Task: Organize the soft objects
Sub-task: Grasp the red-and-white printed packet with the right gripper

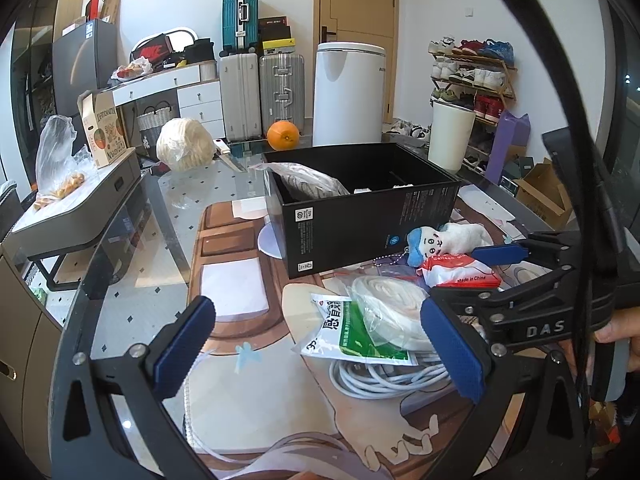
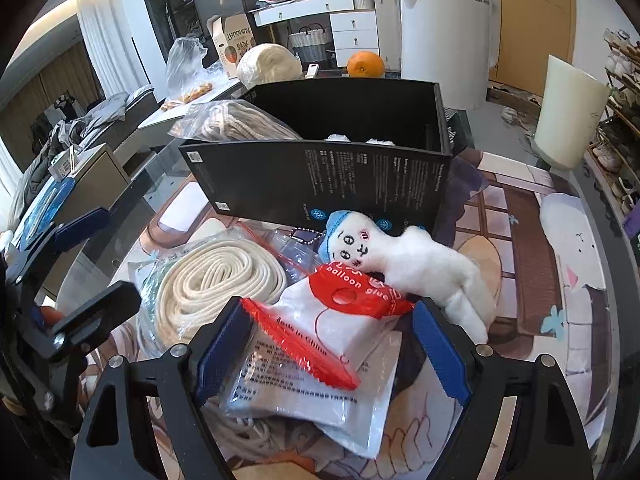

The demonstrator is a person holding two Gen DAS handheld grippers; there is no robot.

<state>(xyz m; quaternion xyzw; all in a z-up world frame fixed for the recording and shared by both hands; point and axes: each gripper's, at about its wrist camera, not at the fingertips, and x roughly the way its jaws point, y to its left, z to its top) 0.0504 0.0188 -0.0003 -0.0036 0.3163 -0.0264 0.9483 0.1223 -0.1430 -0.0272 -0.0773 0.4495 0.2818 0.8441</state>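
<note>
The black box [image 2: 320, 168] stands open on the surface [image 1: 132, 280] and serves as the landmark. Inside it, at its left end, lies a clear bag of grey-beige cord [image 2: 236, 122], bulging above the rim; two small white lumps show deeper inside.

Just in front of the box lies a white plush doll [image 2: 404, 264] with a blue cap, a stitched face and a bead chain, leaning on a white packet with a red header [image 2: 332, 320] printed "balloon glue". To the left of the packet, also in front of the box, a coil of cream rope in a clear bag [image 2: 212, 284] rests partly on a green-and-white sachet [image 1: 352, 332]. A white cable [image 1: 380, 376] is bundled beneath these.

The right tool [image 2: 332, 356] has its blue pads spread wide on either side of the packet; the left pad is at the packet's red edge, though contact cannot be confirmed. The left tool [image 1: 320, 348] is also spread wide and holds nothing, its right pad just beside the bagged rope.

Behind the box sit an orange [image 1: 283, 135] and a wrapped pale bundle [image 1: 184, 144].
</note>
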